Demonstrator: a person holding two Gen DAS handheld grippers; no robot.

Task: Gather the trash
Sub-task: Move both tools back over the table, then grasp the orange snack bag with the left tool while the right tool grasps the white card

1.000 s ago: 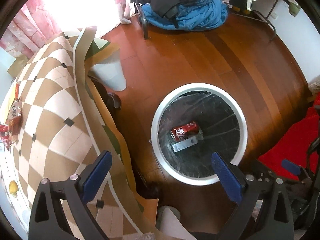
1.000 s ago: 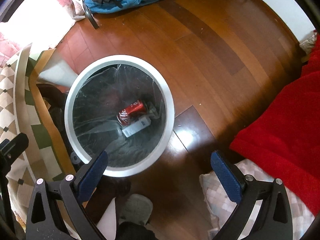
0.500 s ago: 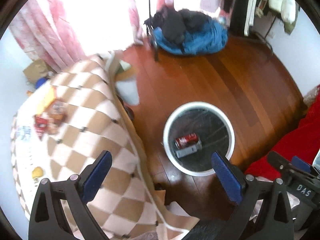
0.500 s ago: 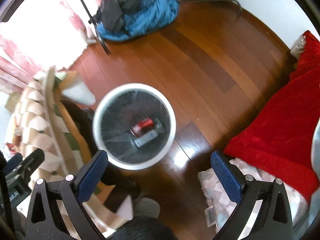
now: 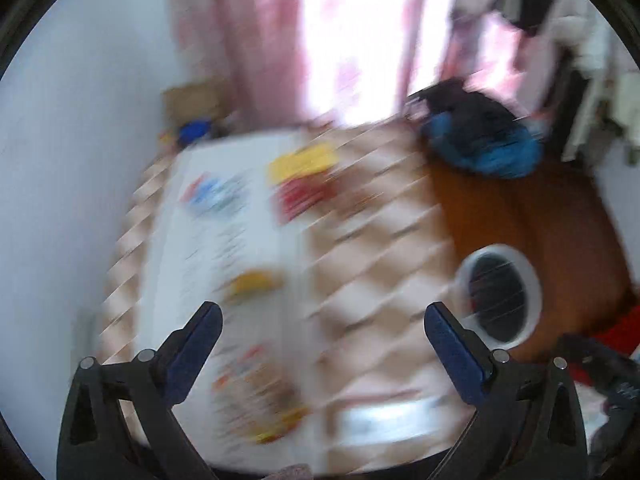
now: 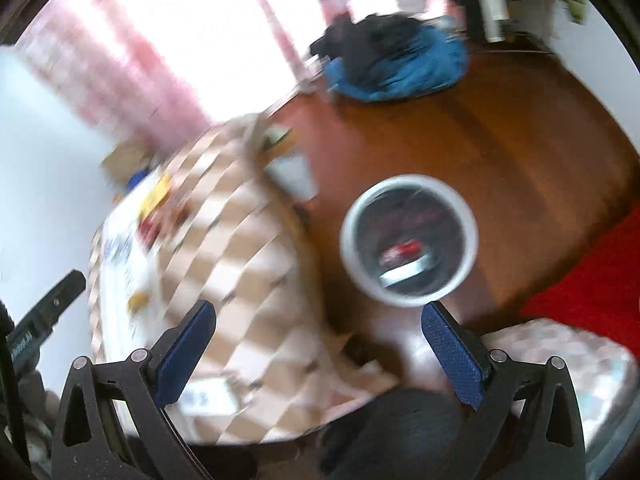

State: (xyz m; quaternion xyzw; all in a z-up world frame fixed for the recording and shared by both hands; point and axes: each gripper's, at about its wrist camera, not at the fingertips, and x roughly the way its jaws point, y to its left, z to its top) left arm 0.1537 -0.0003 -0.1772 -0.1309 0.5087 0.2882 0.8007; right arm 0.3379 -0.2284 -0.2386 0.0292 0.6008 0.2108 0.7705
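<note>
Both views are motion-blurred. A white-rimmed bin (image 6: 408, 240) with a dark liner stands on the wood floor, and a red can (image 6: 402, 249) and a grey box (image 6: 406, 270) lie inside it. The same bin (image 5: 500, 296) shows at the right of the left wrist view. My left gripper (image 5: 320, 344) is open and empty, high over the chequered tablecloth (image 5: 372, 280), where yellow (image 5: 302, 162) and red (image 5: 306, 196) wrappers and other blurred litter (image 5: 256, 396) lie. My right gripper (image 6: 318, 344) is open and empty too, above the table's edge, left of the bin.
A blue and black heap of clothes (image 6: 394, 60) lies on the floor by the pink curtains (image 6: 132, 80). Red fabric (image 6: 592, 280) fills the right side. A small white bin (image 6: 294, 174) stands beside the table. The other gripper (image 6: 44, 320) shows at the left edge.
Both grippers have risen and swung left, away from above the bin towards the table. The bin now looks smaller and sits further right. Both stayed open.
</note>
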